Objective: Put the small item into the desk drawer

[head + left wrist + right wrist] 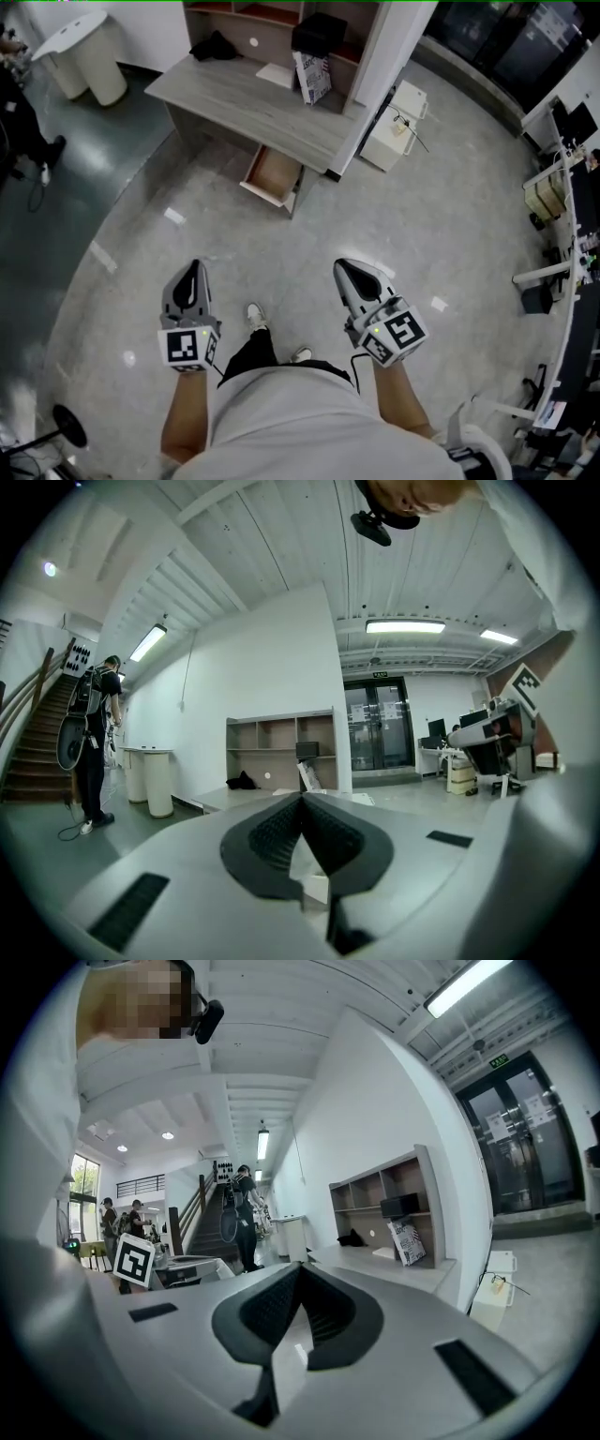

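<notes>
A grey wooden desk [246, 101] stands far ahead, and its drawer [273, 177] is pulled open below the front edge with nothing visible inside. A small white round thing [253, 41] lies in the shelf unit on the desk; the same small white thing [266, 776] shows in the left gripper view. I cannot tell whether it is the task's item. My left gripper [194, 268] and right gripper [340, 267] are held at waist height, well short of the desk. Both point forward, jaws shut with nothing between them. The left gripper [302, 801] and right gripper [299, 1269] tips meet.
On the desk are a black cloth [214, 45], a white sheet [277, 73], a patterned bag [314, 77] and a black box [319, 33]. A white low cabinet [397, 126] stands right of the desk, a white round table [79, 52] far left. A person [94, 747] stands by the stairs.
</notes>
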A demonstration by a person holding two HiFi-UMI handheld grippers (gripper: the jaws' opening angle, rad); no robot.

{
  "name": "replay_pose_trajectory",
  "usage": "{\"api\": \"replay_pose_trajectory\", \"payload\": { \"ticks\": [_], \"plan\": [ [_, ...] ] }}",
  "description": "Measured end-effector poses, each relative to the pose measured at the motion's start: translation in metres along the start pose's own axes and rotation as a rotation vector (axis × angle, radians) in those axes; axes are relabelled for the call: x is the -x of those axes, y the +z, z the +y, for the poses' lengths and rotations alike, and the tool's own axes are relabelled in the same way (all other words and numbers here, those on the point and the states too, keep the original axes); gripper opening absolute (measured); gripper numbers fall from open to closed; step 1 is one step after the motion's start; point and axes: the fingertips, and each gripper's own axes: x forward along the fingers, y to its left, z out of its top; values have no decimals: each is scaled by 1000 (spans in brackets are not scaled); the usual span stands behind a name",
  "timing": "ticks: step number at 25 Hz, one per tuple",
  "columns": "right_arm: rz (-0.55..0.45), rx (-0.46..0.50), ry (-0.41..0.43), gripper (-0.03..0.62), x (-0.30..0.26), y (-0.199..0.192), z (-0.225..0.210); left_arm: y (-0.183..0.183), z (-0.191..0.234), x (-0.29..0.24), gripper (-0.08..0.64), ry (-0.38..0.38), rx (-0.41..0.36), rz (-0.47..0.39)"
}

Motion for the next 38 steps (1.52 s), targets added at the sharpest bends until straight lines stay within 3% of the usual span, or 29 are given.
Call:
{"api": "replay_pose_trajectory", "payload": {
  "ticks": [9, 20, 34, 38],
  "plan": [
    [12, 69, -59, 21, -115, 42, -14, 6, 68, -109, 17, -91, 46, -36],
    [30, 24, -161, 21, -146, 50, -48, -14, 87, -186, 17, -170, 102, 28],
    [-36, 38, -23, 21, -214, 82, -128, 21, 81, -252, 17, -87, 25, 19],
    [-22, 31, 2, 21, -227, 80, -145, 11, 77, -275, 17, -82, 23, 47]
  ]
}}
